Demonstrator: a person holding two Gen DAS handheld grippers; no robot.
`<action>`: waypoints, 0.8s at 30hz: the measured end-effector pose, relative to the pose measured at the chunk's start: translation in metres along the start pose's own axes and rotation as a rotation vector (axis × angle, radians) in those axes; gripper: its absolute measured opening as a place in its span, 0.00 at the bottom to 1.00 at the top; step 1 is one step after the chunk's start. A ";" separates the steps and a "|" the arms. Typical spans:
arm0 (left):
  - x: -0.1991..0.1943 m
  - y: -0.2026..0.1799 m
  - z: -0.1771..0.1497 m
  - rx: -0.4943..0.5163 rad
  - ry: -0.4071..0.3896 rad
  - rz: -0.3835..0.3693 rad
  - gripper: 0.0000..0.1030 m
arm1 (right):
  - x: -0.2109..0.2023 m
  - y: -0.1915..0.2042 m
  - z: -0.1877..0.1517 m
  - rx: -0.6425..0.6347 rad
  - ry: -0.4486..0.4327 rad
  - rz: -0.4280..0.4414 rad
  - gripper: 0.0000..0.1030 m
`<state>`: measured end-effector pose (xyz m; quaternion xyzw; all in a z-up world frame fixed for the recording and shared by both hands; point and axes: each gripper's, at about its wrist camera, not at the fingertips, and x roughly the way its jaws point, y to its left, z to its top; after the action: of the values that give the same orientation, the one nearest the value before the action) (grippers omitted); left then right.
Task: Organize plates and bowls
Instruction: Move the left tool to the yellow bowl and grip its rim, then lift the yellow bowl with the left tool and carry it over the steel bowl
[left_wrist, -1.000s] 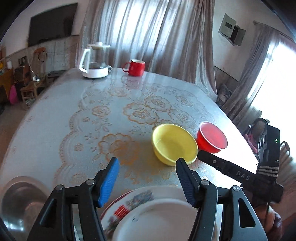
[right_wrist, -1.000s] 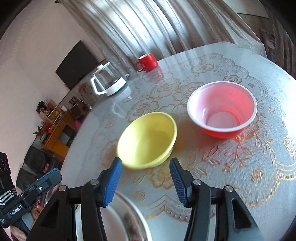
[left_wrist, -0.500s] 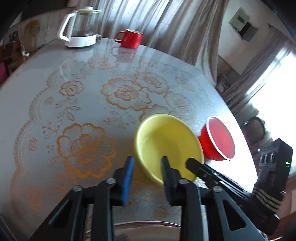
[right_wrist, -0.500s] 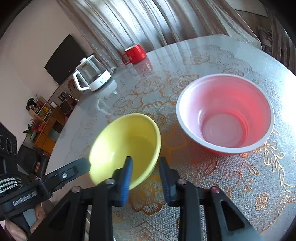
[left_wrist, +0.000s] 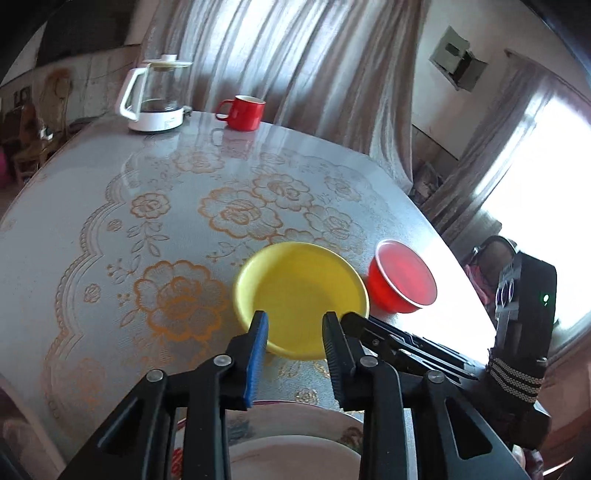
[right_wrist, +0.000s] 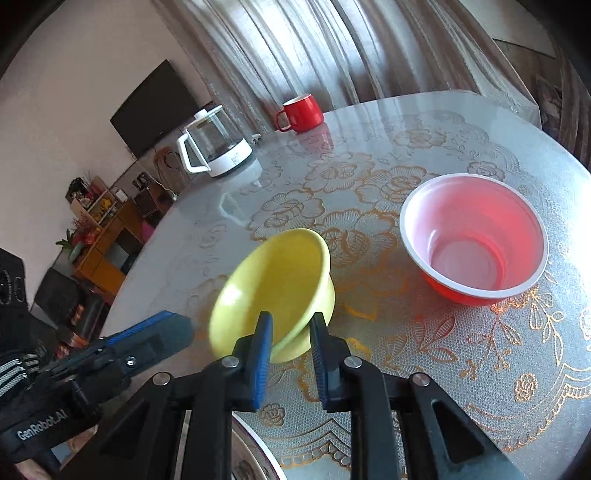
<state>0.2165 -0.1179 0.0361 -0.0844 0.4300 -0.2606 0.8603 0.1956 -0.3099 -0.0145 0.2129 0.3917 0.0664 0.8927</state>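
right wrist view shows the table (right_wrist: 461, 122) under its gold-flowered cloth, with the red bowl (right_wrist: 474, 245) standing upright to the right and the yellow bowl (right_wrist: 275, 291) tipped on edge, its opening turned left. the right gripper (right_wrist: 290, 332) has narrowed onto the near rim of the yellow bowl, one finger inside and one outside, so it looks clamped on the wall. in the left wrist view the left gripper (left_wrist: 295, 328) sits partly closed just in front of the same yellow bowl (left_wrist: 301, 295), gripping nothing i can make out, with a plate (left_wrist: 295, 443) below it and the red bowl (left_wrist: 404, 280) just beyond

the risk, i think, is the thin rim pinch: a smooth tilted bowl could swing or slip out as it travels, and drop onto the plate or knock the red bowl beside it. the two grippers are also close together and could clash

a second ago the yellow bowl sat flat and both grippers were wide; half a second ago they had narrowed and the bowl was beginning to tip, less than now
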 end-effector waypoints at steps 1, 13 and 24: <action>0.000 0.007 0.002 -0.028 0.002 0.021 0.42 | 0.002 -0.002 -0.001 0.011 0.011 -0.013 0.19; 0.041 0.025 0.015 -0.153 0.077 -0.022 0.47 | 0.007 -0.011 -0.003 0.033 0.031 -0.028 0.19; 0.021 0.007 0.008 -0.056 0.029 -0.048 0.43 | 0.003 -0.018 -0.004 0.054 0.019 -0.027 0.20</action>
<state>0.2356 -0.1238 0.0233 -0.1150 0.4475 -0.2703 0.8447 0.1942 -0.3245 -0.0268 0.2309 0.4047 0.0458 0.8836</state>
